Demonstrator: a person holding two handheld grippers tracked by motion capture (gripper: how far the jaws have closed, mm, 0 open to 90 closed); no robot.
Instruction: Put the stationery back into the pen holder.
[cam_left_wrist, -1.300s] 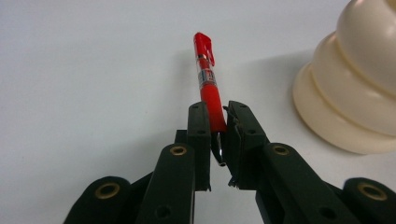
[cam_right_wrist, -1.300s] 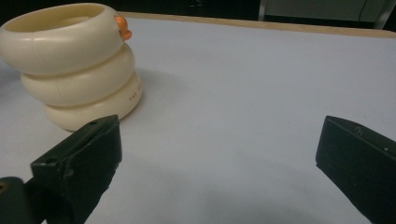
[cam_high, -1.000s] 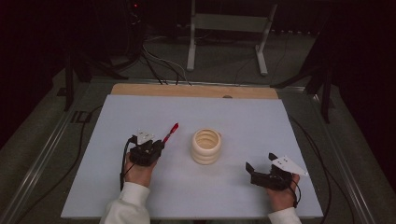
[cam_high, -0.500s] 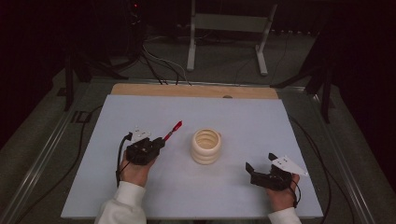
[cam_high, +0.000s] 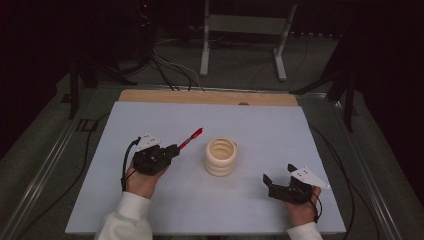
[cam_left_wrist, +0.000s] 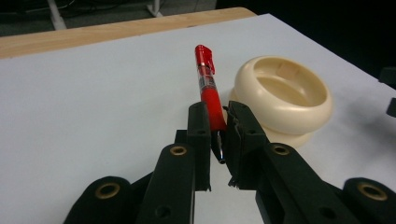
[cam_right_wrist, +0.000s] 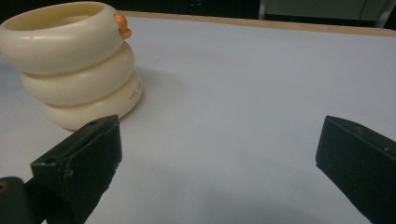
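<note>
Two tongs: I work one in each hand, both low in the high view.
Left tongs (cam_high: 175, 149): I see them pinching the red plastic pen (cam_high: 191, 137), lower left of centre.
Pen: it points toward the upper right, its tip just beside the cream ribbed ring-stack holder (cam_high: 220, 156).
Right tongs (cam_high: 277, 177): spread wide, holding nothing, lower right.
Table (cam_high: 260, 125): pale blue-white sheet.

A glossy red plastic pen (cam_left_wrist: 207, 88) sat beside a smooth, cream plastic holder (cam_left_wrist: 280, 95) on a matt white sheet (cam_high: 150, 120) edged with wood.
</note>
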